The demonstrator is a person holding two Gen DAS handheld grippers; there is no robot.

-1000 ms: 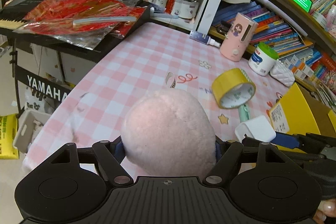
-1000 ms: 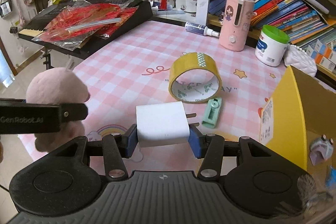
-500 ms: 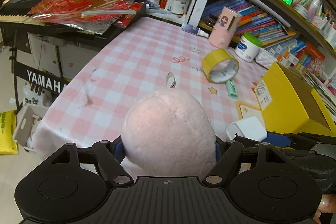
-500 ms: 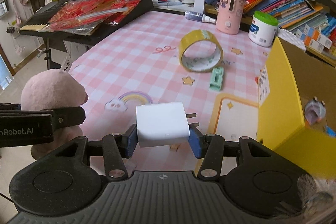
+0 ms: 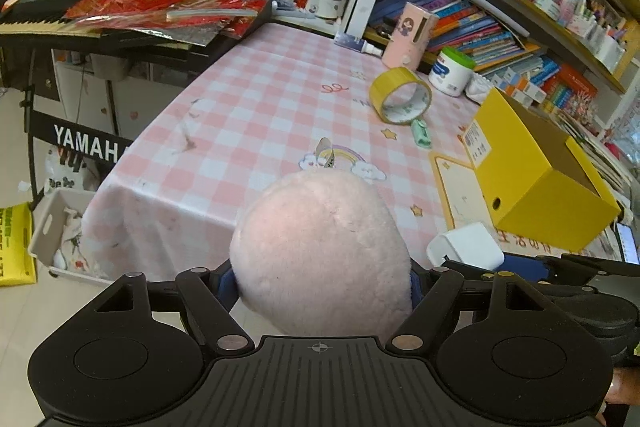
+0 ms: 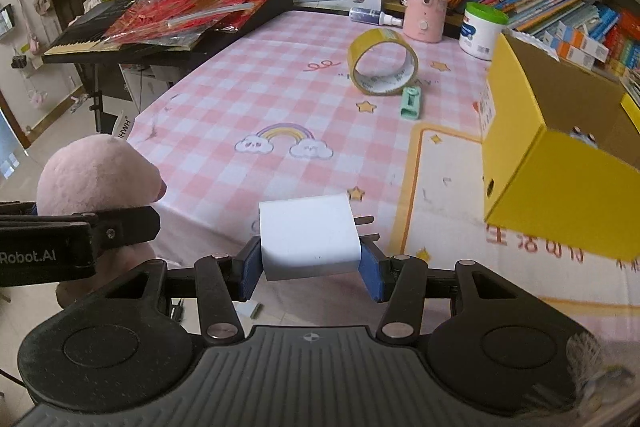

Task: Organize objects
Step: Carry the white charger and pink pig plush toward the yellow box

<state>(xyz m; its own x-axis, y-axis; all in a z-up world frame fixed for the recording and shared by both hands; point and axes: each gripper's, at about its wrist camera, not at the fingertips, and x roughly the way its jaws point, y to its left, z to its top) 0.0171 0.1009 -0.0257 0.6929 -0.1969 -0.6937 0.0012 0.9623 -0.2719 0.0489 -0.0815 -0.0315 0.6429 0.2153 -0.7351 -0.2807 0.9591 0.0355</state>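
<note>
A: Grippers first, please. What is in each one?

B: The left gripper [image 5: 322,275] is closed on a pink plush toy [image 5: 320,251]; the round body fills the gap between the fingers and bulges above them. The right gripper [image 6: 310,263] is closed on a white charger [image 6: 308,237], with blue pads pressing on its two sides and the two metal prongs pointing to the right.

A: Where are they relative to the yellow box [image 6: 560,179]?

B: Both are held at the near edge of the table [image 6: 280,95], to the left of the box. The charger is nearer to the box, the plush toy is further left, beside the table corner. The box is open on top and a small object lies inside it, but I cannot tell what it is.

A: Is there room around the box?

B: Yes. The checked cloth between the box and the left table edge is mostly bare. Behind this area, near the far end of the box, stands one yellow tape roll [image 6: 382,61] on its edge, and one small green item [image 6: 411,102] lies just in front of it.

A: And the count?

B: One plush toy, one charger, one box, one tape roll, two grippers.
</note>
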